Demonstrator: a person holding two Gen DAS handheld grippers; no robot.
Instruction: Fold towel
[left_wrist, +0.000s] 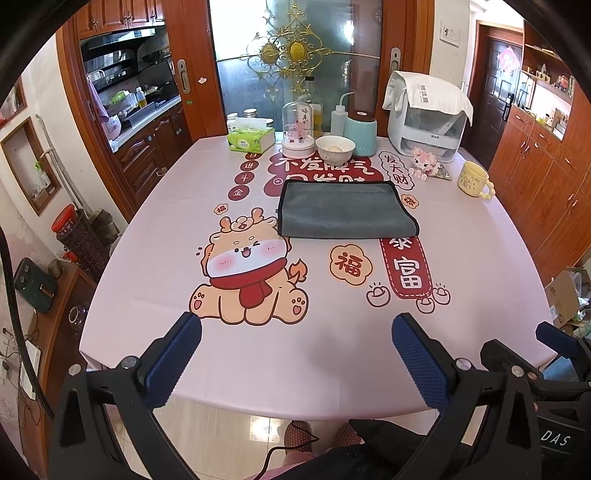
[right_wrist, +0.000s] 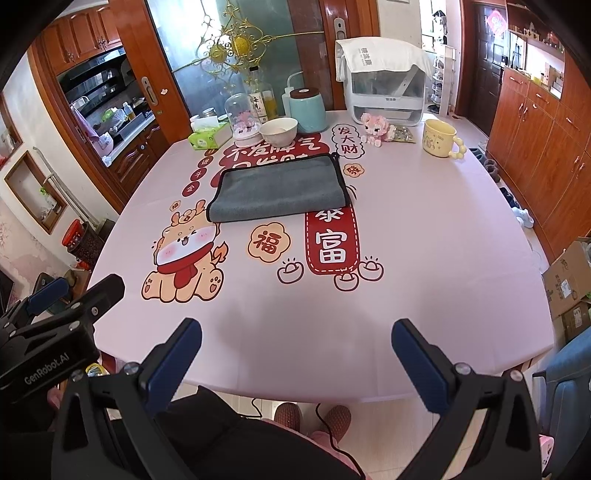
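Grey towel (left_wrist: 347, 208) with dark edging, folded flat into a rectangle just above frame centre, on a pink printed tablecloth (left_wrist: 155, 229), covering the lower half of red-and-white lettering; 福 and 富 readable just below it, 发大财 to its upper right. Behind, along the upper middle: green tissue box (left_wrist: 251, 139), glass dome (left_wrist: 299, 125), white bowl (left_wrist: 335, 148), teal canister (left_wrist: 360, 133), white appliance (left_wrist: 428, 129) under a cloth with lettering too small to read. Yellow mug (left_wrist: 472, 180) at right. Left gripper (left_wrist: 295, 354) at lower frame, blue-padded fingers spread wide, nothing held, well apart from the towel. Right gripper (right_wrist: 295, 356) likewise wide apart and empty; "GenRobot.AI" legible at lower left of the right view, "DAS" cut off at lower right of the left view.
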